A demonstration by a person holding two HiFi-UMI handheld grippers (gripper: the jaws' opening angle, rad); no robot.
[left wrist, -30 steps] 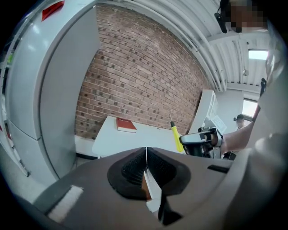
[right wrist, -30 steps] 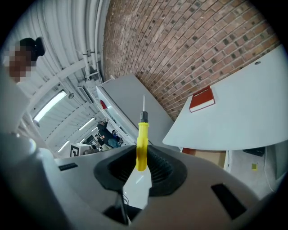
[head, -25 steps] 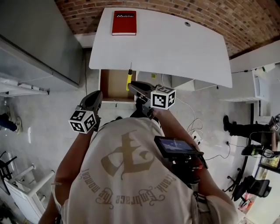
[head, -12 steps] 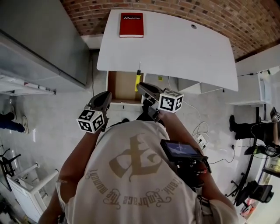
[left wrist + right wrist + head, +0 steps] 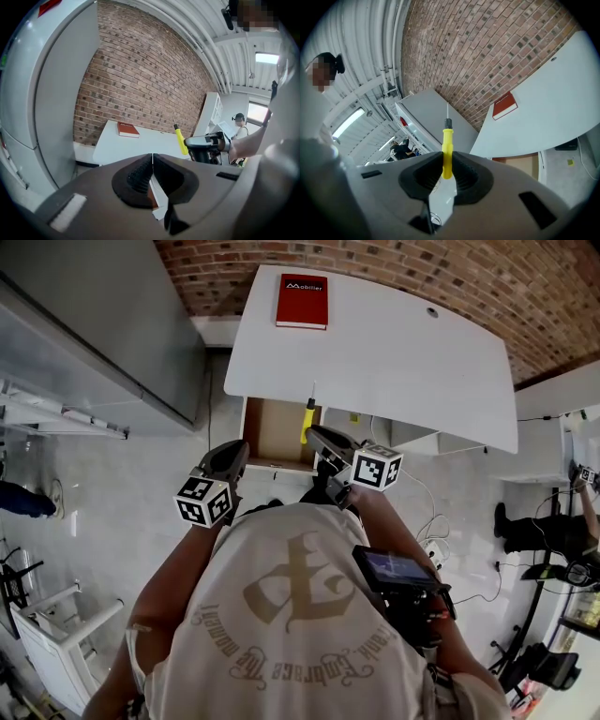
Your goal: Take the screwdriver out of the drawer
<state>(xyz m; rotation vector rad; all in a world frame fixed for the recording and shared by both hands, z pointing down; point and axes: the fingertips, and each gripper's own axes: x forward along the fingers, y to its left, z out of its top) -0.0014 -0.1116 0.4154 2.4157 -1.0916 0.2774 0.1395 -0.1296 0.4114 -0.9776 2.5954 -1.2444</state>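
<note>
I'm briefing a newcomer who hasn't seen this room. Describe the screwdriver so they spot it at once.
Start at the white desk, with an open drawer below its near edge. Above that drawer the right gripper grips the screwdriver. Its yellow handle and thin metal shaft are unlike anything nearby.

book [image 5: 302,301] on desk [image 5: 403,362] far left; open drawer [image 5: 277,432] under desk near edge; cabinet [image 5: 94,324] left.

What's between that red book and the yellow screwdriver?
Only bare white tabletop, seen in the head view. The book lies far back; the right gripper holds the screwdriver.
</note>
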